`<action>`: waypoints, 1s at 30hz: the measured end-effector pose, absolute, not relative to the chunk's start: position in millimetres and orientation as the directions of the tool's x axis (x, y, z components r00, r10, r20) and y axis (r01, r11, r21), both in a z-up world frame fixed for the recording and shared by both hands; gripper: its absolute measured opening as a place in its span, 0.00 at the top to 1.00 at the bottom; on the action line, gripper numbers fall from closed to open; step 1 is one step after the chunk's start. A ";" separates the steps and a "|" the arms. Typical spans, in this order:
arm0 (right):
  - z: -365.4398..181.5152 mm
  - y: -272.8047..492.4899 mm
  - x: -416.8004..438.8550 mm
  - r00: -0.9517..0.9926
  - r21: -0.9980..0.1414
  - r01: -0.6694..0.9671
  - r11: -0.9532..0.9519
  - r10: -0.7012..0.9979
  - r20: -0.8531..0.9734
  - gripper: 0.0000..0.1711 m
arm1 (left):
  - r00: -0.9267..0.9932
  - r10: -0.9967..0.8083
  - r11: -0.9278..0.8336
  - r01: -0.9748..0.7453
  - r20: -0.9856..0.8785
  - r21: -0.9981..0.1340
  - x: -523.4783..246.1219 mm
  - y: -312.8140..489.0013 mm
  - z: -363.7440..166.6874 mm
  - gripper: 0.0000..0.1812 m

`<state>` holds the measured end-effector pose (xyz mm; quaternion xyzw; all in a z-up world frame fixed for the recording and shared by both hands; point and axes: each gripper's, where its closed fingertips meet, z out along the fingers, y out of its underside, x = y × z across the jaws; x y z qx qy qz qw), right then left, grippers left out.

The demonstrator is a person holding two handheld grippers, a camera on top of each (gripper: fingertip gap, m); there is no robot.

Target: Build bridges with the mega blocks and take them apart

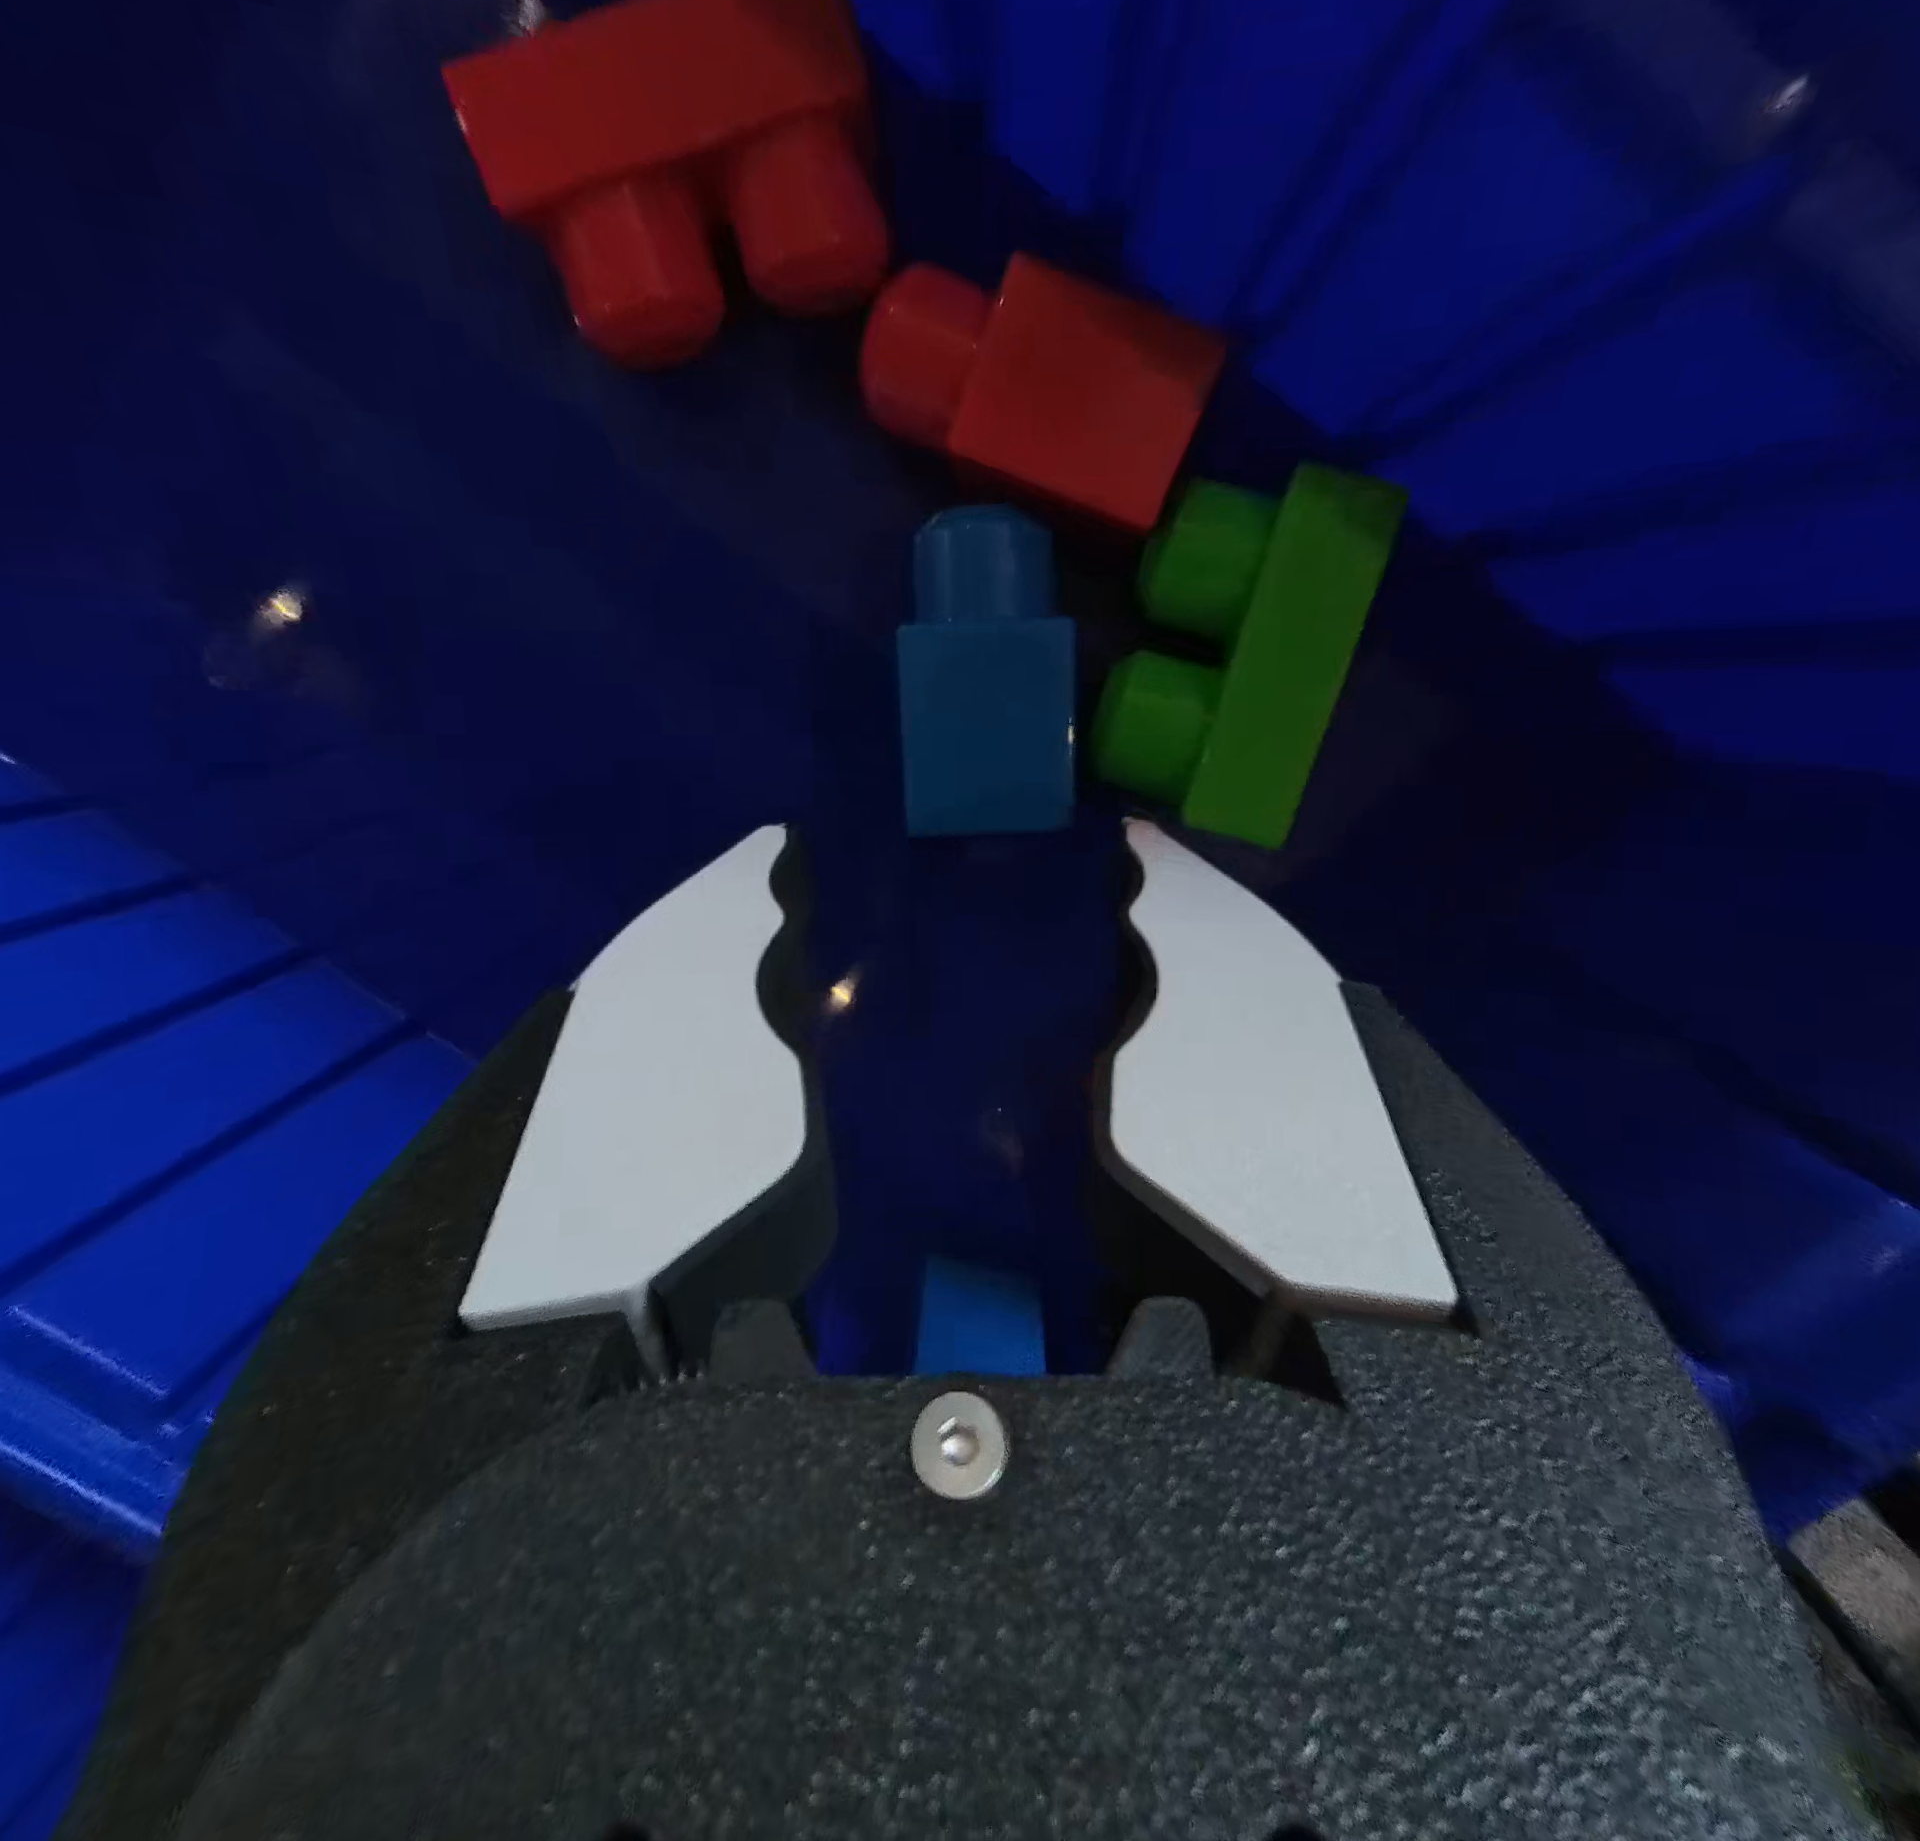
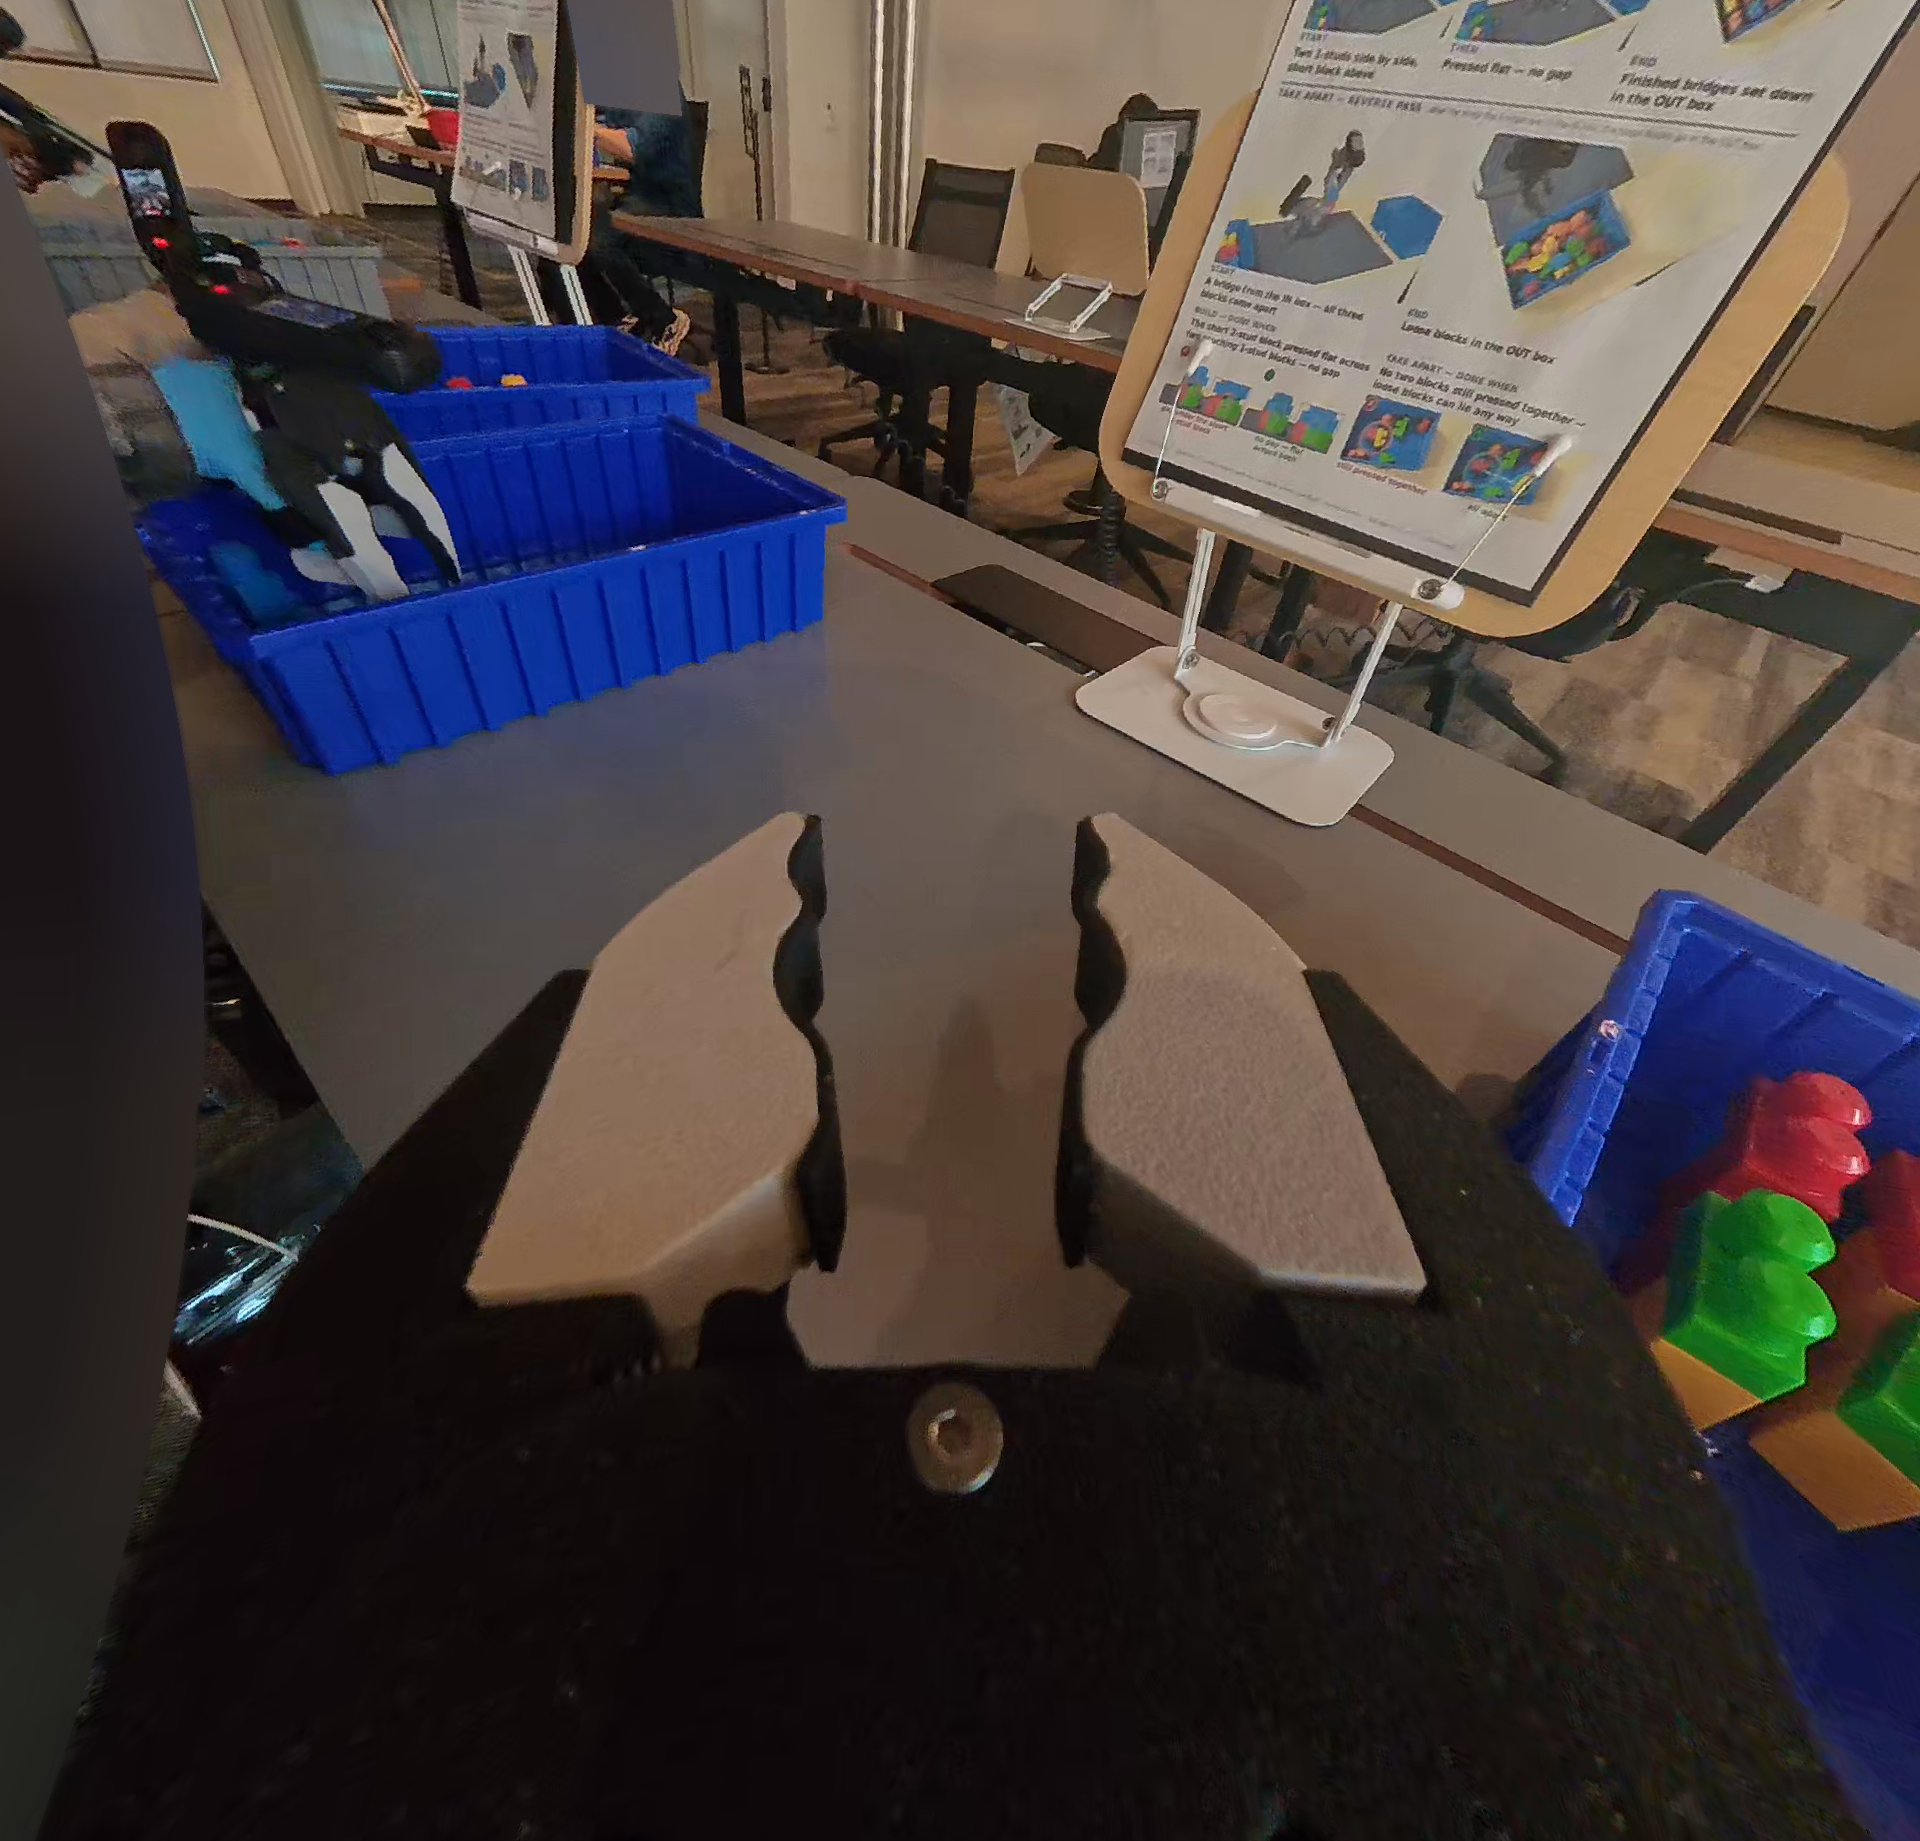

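Observation:
My left gripper (image 1: 956, 846) is open inside a blue bin (image 1: 187, 1012). A blue one-stud block (image 1: 987, 721) lies just beyond its fingertips, stud pointing away, not gripped. A green two-stud block (image 1: 1257, 659) lies right of it. A red one-stud block (image 1: 1070, 389) and a red two-stud block (image 1: 665, 129) lie farther in. My right gripper (image 2: 948, 825) is open and empty above the grey table (image 2: 935, 711). The left gripper also shows in the right wrist view (image 2: 405, 570), dipped into the near blue bin (image 2: 540, 638) at far left.
A second blue bin (image 2: 582, 357) stands behind the near one. Another blue bin (image 2: 1683, 970) at the right edge holds red (image 2: 1808, 1137) and green (image 2: 1756, 1282) blocks. An instruction sheet on a white stand (image 2: 1455, 264) stands at the table's far side. Chairs and desks lie beyond. The left gripper's tips are roughly 60 cm from the right gripper's.

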<state>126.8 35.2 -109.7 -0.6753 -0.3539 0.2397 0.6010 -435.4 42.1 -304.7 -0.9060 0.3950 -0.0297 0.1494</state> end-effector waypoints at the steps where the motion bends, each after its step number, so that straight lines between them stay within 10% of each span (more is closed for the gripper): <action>1: -110.1 35.6 126.7 0.634 -0.981 0.190 -0.028 0.767 0.101 0.74 | 0.686 -0.725 -0.644 -0.708 -0.065 -0.289 -435.7 42.9 -306.9 0.70; 20: -121.6 38.6 121.1 0.631 -0.966 0.254 -0.051 0.766 0.125 0.73 | 0.685 -0.728 -0.646 -0.672 0.029 -0.363 -421.9 40.5 -318.2 0.80; 30: -126.3 36.3 68.2 0.434 -0.971 0.231 -0.066 0.900 0.042 0.74 | 0.721 -0.692 -0.466 -0.417 0.028 -0.780 -368.7 33.5 -209.9 0.81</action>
